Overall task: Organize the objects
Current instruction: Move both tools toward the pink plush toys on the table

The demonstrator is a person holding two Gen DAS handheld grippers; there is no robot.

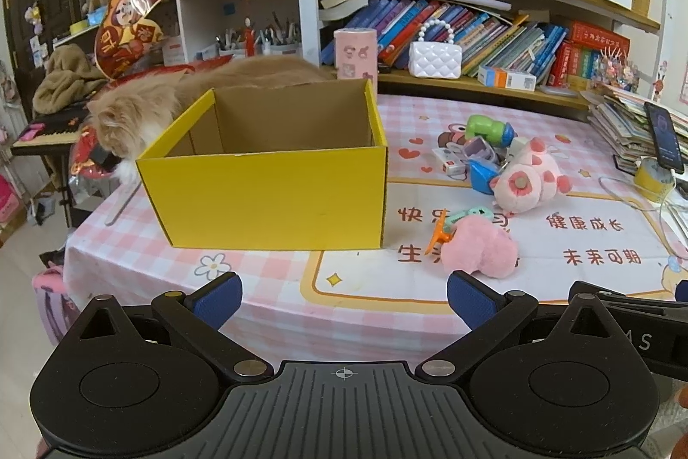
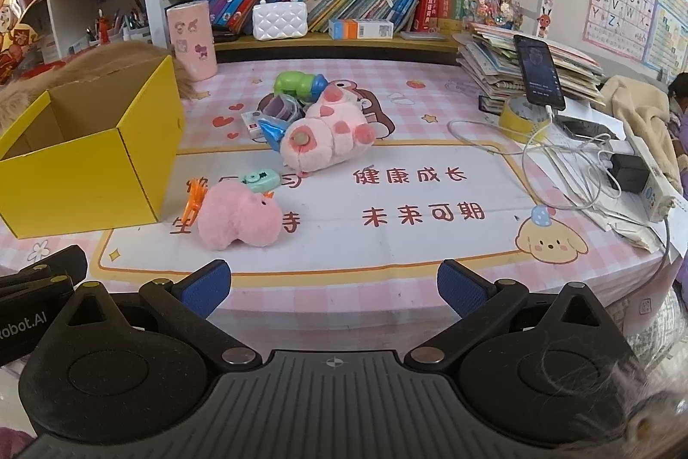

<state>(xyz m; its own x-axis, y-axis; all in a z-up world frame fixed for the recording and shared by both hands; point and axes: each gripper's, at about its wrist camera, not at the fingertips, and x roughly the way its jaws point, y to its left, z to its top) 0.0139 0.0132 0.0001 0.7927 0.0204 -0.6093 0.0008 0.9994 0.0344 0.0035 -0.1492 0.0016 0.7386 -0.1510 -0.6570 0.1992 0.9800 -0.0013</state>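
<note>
Both tongs, my left gripper (image 1: 344,297) and right gripper (image 2: 333,287), hang wide and empty because the toys, pink plush (image 2: 238,218) nearest, await the open yellow box (image 1: 266,175).

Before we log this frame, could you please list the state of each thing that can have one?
yellow box: open, nothing visible inside
left gripper: open, holding nothing
right gripper: open, holding nothing
pink plush: lying on the tablecloth, beside the box
spotted pig plush: lying against the toy pile
phone: propped up, cable plugged in
cat: lying behind the box
</note>
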